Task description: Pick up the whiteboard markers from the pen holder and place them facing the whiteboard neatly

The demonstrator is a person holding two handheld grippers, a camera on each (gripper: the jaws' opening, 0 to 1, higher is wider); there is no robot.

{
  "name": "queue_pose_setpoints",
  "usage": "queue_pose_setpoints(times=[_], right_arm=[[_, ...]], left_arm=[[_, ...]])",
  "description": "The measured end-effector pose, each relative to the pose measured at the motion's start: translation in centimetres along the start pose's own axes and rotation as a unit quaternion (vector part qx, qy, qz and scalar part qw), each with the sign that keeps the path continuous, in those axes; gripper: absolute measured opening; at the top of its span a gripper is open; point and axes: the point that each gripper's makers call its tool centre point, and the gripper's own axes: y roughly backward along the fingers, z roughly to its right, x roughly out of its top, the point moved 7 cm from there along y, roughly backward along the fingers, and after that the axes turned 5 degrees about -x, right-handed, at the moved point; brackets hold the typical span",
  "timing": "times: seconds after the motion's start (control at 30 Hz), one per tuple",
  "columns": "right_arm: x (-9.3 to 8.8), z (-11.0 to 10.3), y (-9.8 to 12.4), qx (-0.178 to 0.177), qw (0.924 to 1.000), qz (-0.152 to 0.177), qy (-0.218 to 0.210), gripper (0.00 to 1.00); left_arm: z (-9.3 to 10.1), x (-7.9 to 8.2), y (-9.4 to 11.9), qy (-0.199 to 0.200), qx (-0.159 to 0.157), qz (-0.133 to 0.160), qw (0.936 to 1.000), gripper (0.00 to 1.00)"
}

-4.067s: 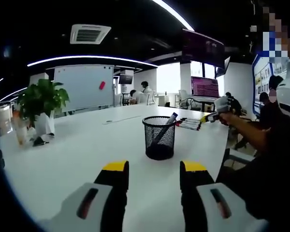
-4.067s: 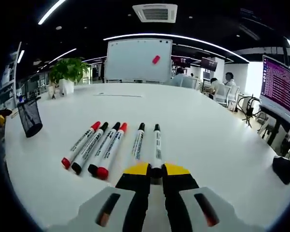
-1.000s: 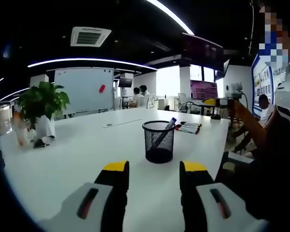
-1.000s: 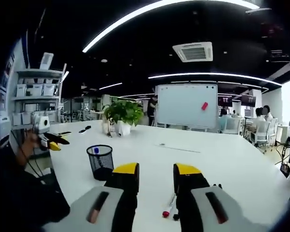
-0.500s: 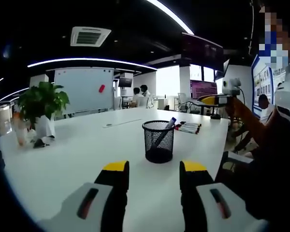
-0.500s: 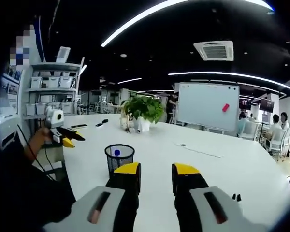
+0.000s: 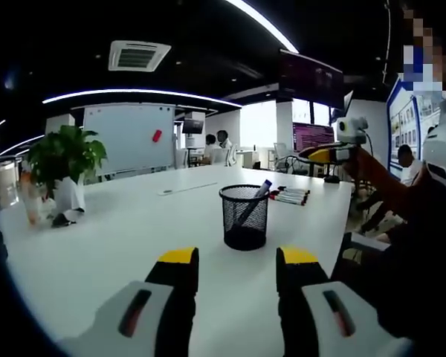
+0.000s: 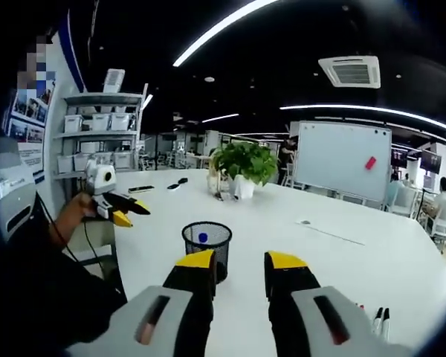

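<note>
Left gripper (image 7: 233,266): jaws spread apart, nothing between them; held low above the white table (image 7: 119,238), aimed at the pen holder; also seen in the right gripper view (image 8: 125,210), raised off the table's near edge in a hand (image 8: 73,210), yellow-tipped jaws apart there too.
Right gripper (image 8: 238,269): jaws spread, nothing pinched; held above the table and pointed toward the pen holder; seen in the left gripper view (image 7: 312,155) up in the air beyond the table's far right edge, jaw state hard to tell at that size.
Pen holder (image 7: 244,216): black mesh cup, upright on the table, straight ahead between the left gripper's jaws; in the right gripper view (image 8: 207,245) just past the left jaw tip.
Marker in holder (image 7: 261,190): one marker leaned against the rim, blue-capped end up; in the right gripper view only the blue cap (image 8: 202,238) visible through the mesh.
Laid-out markers (image 7: 288,195): row of markers flat on the table behind and right of the holder, side by side, close together; individual colours too small to tell beyond some red and black. Two black-capped ends (image 8: 381,320) at the lower right of the right gripper view.
Whiteboard (image 7: 128,138): upright beyond the table's far end, a small red object (image 7: 157,134) stuck on it.
Potted plant (image 7: 65,169): on the table at left, in a white pot.
</note>
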Motion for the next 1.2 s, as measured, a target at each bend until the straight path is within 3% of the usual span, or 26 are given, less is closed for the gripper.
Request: queue_pose_setpoints(times=[0.87, 1.2], right_arm=[[1.1, -0.9, -2.4, 0.038, 0.9987, -0.013, 0.033, 0.24], [0.9, -2.6, -4.9, 0.094, 0.9935, -0.037, 0.052, 0.24]], left_arm=[[0.0, 0.0, 0.1, 0.0, 0.0, 0.002, 1.0, 0.43], [0.1, 0.1, 0.2, -0.004, -0.005, -0.004, 1.0, 0.43]])
